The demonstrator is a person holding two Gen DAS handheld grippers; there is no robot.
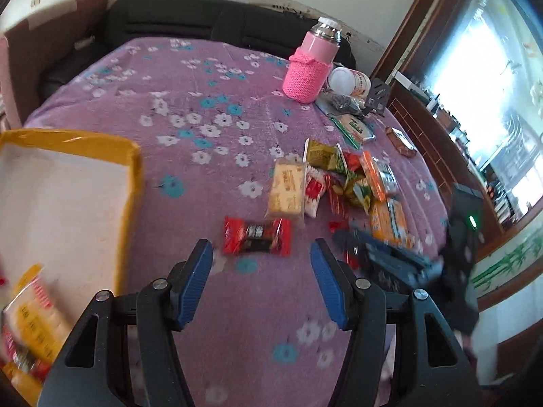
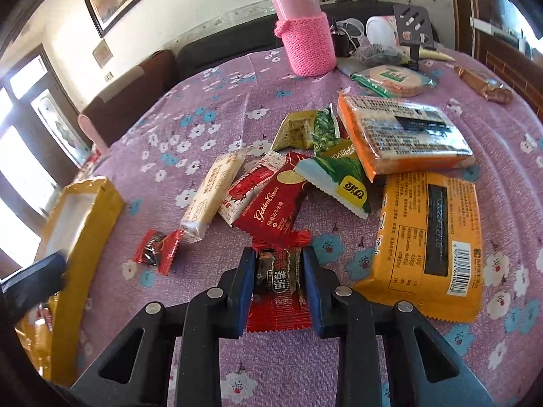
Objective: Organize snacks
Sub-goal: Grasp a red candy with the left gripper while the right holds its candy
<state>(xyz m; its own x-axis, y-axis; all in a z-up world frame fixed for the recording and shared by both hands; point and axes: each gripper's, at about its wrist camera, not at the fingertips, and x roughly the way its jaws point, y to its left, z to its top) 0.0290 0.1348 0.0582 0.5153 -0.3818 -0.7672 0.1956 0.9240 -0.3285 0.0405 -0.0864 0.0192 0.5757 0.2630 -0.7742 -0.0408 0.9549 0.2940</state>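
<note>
My right gripper [image 2: 278,253] is shut on a red-and-black candy packet [image 2: 278,281] that lies on the purple flowered cloth [image 2: 210,129]. Its blue pads press the wrapper from both sides. A second red-and-black candy [image 1: 257,236] lies just ahead of my left gripper [image 1: 261,249], which is open and holds nothing. The same candy [image 2: 157,251] shows in the right wrist view, left of the held one. To the left stands a yellow box [image 1: 132,183] with a white inside and a few snack packs [image 1: 30,318] in its near corner. The snack pile [image 2: 305,176] lies beyond the right gripper.
Two orange packs [image 2: 427,237] lie right of the right gripper. A pink bottle in a knitted sleeve [image 2: 305,37], a white cup [image 1: 349,81] and small clutter stand at the table's far side. A dark sofa [image 1: 169,20] runs behind the table.
</note>
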